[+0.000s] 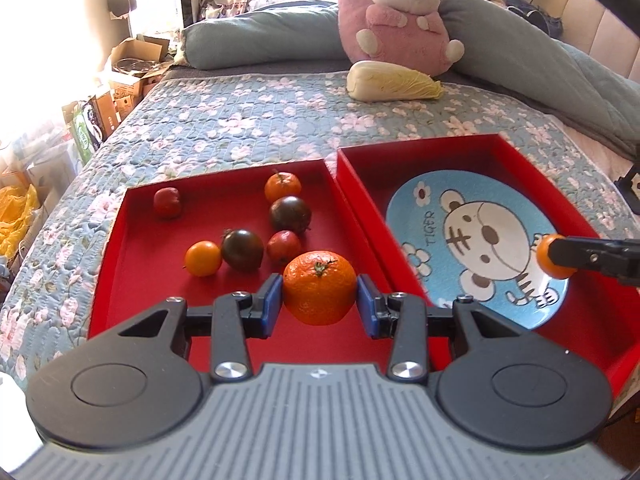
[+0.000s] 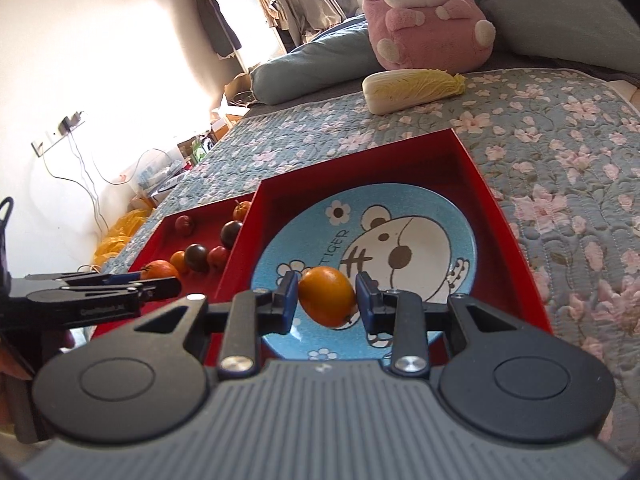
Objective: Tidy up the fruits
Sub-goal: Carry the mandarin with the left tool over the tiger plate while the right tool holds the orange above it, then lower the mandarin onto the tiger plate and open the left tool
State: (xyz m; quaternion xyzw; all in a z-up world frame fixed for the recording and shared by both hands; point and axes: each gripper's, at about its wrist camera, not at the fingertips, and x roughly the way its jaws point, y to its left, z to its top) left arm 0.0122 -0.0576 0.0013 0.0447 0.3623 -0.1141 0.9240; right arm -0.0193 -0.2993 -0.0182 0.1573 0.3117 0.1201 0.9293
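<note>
Bed [image 1: 248,120] with blue floral quilt carries everything; a grey-blue bolster [image 1: 256,40], a pink plush rabbit [image 1: 400,28] and a napa cabbage [image 1: 394,82] lie at its far side. Two red trays sit side by side and touching on the quilt. Right tray [image 1: 532,152] holds a blue plate [image 2: 304,236] printed with a cartoon tiger, lying flat. Left tray [image 1: 140,280] holds the loose fruit: two dark tomatoes [image 1: 291,213] [image 1: 242,249], two small red fruits [image 1: 167,201] [image 1: 283,246], a small orange fruit [image 1: 282,185] at the far side and a small yellow-orange one [image 1: 203,257] nearer. Left tool [image 1: 320,300] is clamped on a large tangerine [image 1: 319,286], blue pads pressed to both sides, stem up, over the near right part of the left tray; whether the fruit is clear of the tray floor cannot be told. Right tool [image 2: 326,300] is clamped on a small oval orange fruit [image 2: 327,296], held above the near part of the plate and tilted, apart from the plate surface. The left wrist view shows it at the plate's right edge.
</note>
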